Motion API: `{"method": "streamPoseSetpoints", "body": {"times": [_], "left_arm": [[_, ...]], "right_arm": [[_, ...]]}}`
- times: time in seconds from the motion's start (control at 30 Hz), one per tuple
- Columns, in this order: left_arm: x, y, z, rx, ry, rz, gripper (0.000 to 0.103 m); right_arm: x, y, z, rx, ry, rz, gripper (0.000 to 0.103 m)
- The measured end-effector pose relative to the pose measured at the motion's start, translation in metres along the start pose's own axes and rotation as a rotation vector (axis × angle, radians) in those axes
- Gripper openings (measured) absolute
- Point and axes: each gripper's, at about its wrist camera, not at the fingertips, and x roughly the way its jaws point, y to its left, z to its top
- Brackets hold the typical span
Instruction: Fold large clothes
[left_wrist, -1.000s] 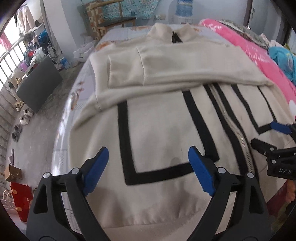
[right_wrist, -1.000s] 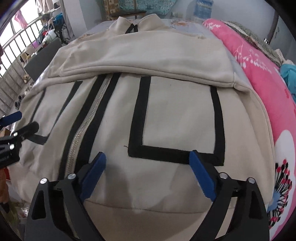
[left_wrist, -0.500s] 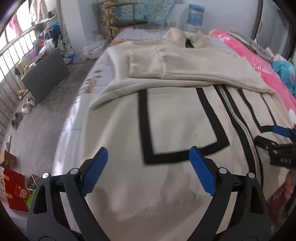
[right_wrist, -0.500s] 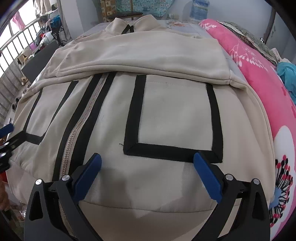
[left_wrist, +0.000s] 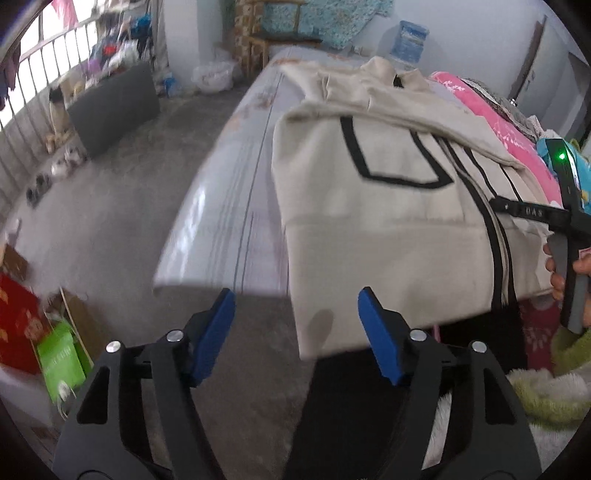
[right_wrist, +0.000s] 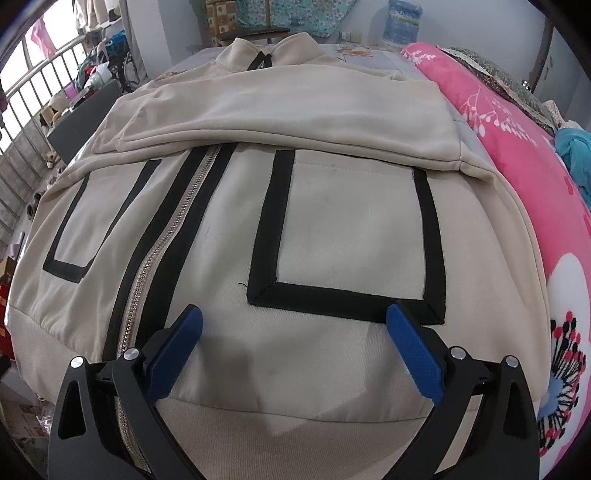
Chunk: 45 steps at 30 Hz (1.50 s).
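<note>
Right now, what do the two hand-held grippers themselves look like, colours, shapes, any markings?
Both are the same build. The left hand-held gripper and right hand-held gripper have matte black angular arms with triangular cut-outs, silver rivets at the pivots, and flat blue textured pads on the fingers. From the left camera, the right one's side shows white lettering reading DAS, a grey trigger and a green light.

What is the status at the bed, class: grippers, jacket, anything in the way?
Left gripper open, jaws just been closing, at the cream zip jacket hem corner. Right gripper open over hem, nothing held. Sleeves folded across chest. Pink quilt alongside, clear.
</note>
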Motion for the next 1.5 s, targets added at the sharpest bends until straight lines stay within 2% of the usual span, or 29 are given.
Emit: {"method": "streamPoseSetpoints", "body": {"times": [0.17, 0.3, 0.4, 0.57, 0.67, 0.8, 0.87, 0.93, 1.07, 1.3, 1.5], "left_arm": [[0.015, 0.014, -0.01, -0.09, 0.04, -0.11, 0.058], [0.029, 0.017, -0.014, -0.135, 0.065, -0.206, 0.058], [0.033, 0.014, -0.013, -0.142, 0.072, -0.237, 0.058], [0.02, -0.002, -0.009, -0.083, 0.038, -0.253, 0.046], [0.011, -0.012, -0.008, -0.033, 0.006, -0.242, 0.043], [0.018, -0.017, 0.0, -0.043, 0.017, -0.163, 0.036], [0.024, -0.017, 0.002, -0.067, 0.045, -0.115, 0.028], [0.026, -0.014, 0.004, -0.093, 0.056, -0.11, 0.025], [0.021, -0.015, 0.006, -0.091, 0.054, -0.083, 0.01], [0.015, -0.026, 0.008, -0.019, 0.068, 0.007, 0.007], [0.018, -0.038, 0.01, 0.041, 0.073, 0.074, 0.007]], "right_arm": [[0.0, 0.0, 0.0, 0.0, 0.0, 0.0, 0.097], [0.0, 0.0, 0.0, 0.001, 0.0, 0.0, 0.097], [0.0, 0.0, 0.0, 0.001, -0.004, 0.0, 0.097], [0.0, 0.001, -0.001, 0.002, -0.005, 0.0, 0.097], [0.0, 0.0, -0.002, 0.002, -0.013, 0.001, 0.097], [-0.001, 0.0, -0.004, 0.001, -0.023, 0.002, 0.097], [-0.001, -0.001, -0.004, -0.001, -0.023, 0.004, 0.097], [-0.001, -0.002, -0.004, -0.003, -0.022, 0.005, 0.097], [-0.001, -0.001, -0.004, -0.002, -0.023, 0.005, 0.097], [-0.002, -0.002, -0.004, -0.015, -0.03, 0.013, 0.097], [-0.003, -0.006, -0.004, -0.036, 0.028, 0.04, 0.097]]}}
